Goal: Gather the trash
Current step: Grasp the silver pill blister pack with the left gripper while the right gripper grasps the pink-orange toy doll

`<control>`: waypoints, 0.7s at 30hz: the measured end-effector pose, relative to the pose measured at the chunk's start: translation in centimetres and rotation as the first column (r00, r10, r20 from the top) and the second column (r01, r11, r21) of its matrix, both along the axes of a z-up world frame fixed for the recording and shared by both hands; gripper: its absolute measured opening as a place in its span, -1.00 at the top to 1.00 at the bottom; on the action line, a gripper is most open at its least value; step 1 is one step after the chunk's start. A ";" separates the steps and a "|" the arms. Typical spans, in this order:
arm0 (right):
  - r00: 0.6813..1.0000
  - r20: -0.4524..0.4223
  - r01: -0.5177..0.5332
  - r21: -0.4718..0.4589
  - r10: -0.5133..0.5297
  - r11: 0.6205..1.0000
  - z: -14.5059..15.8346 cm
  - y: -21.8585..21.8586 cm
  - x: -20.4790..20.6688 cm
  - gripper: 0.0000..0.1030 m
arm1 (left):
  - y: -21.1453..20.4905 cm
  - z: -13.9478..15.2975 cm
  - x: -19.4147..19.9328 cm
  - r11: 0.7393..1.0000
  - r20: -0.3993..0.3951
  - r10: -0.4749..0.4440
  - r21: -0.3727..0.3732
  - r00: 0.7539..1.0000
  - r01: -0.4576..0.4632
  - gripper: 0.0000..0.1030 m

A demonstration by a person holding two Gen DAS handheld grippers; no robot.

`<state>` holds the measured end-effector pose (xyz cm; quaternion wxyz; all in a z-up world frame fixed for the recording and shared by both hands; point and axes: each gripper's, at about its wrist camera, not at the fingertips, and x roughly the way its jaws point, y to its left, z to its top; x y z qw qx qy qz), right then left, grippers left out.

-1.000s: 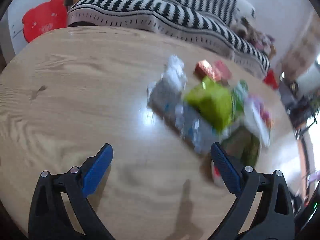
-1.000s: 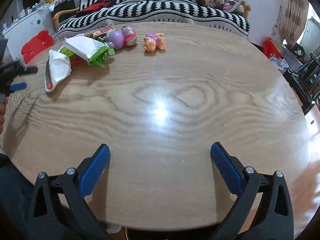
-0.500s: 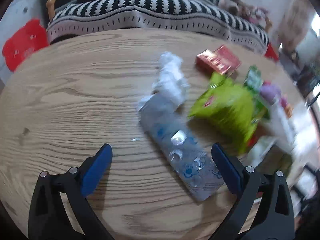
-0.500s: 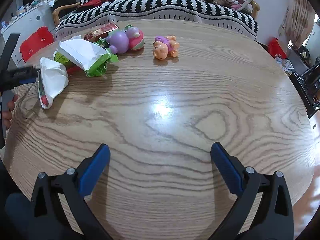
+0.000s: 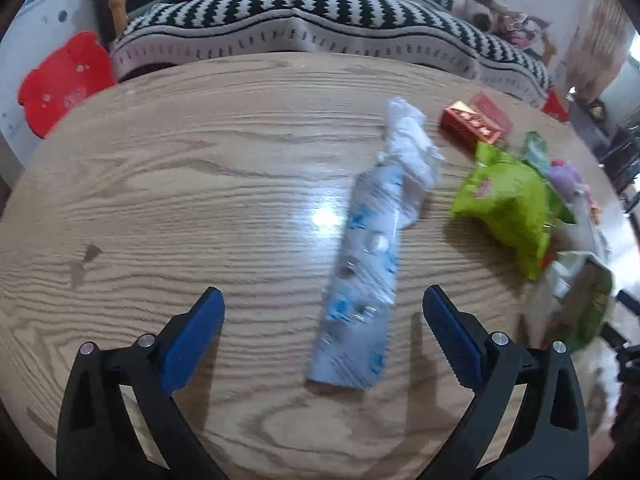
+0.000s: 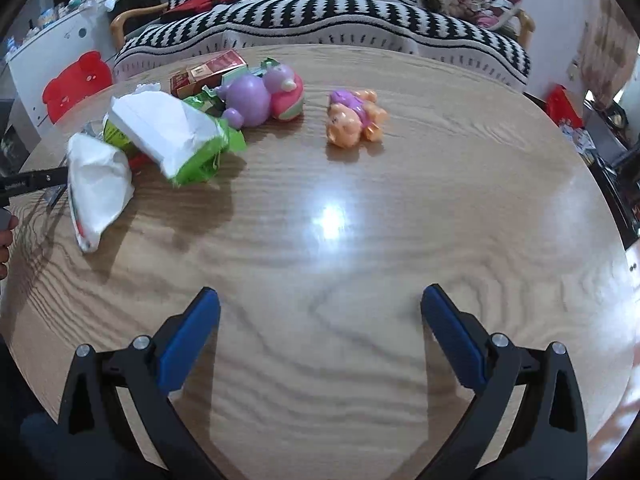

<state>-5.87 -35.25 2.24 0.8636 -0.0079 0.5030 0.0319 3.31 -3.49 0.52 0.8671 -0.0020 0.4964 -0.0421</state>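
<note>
— Where are you in the job?

— At the start of a pick, I'd judge. My left gripper (image 5: 323, 303) hangs over the round wooden table (image 5: 160, 184) with its blue pads spread wide and nothing between them. A long clear plastic wrapper with blue print (image 5: 362, 280) lies flat on the wood, its near end between my two pads but not touching either; a crumpled white tissue (image 5: 410, 148) sits at its far end.

— And further right?

— A lime-green snack bag (image 5: 508, 208), with a red carton (image 5: 472, 122) behind it, then more wrappers too blurred to name. My right gripper (image 6: 320, 306) is also wide open and holding nothing, over bare wood. From its view the trash is well off to its left: a white bag (image 6: 98, 184) and a white-and-green packet (image 6: 176, 136). Beside those are a purple toy (image 6: 248, 100) and an orange pig figure (image 6: 354, 118), which I'd leave alone.

— Next move?

— Lower the left gripper until the pads straddle the wrapper, then close across its narrow width. It looks thin and slippery, so I'd pinch close to the table.
</note>
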 end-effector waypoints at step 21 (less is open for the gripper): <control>0.999 -0.049 -0.021 -0.001 0.021 1.000 -0.6 -0.7 13.9 -0.70 | 1.7 -0.4 0.8 0.992 0.087 -0.114 0.068 0.990 0.108 -0.86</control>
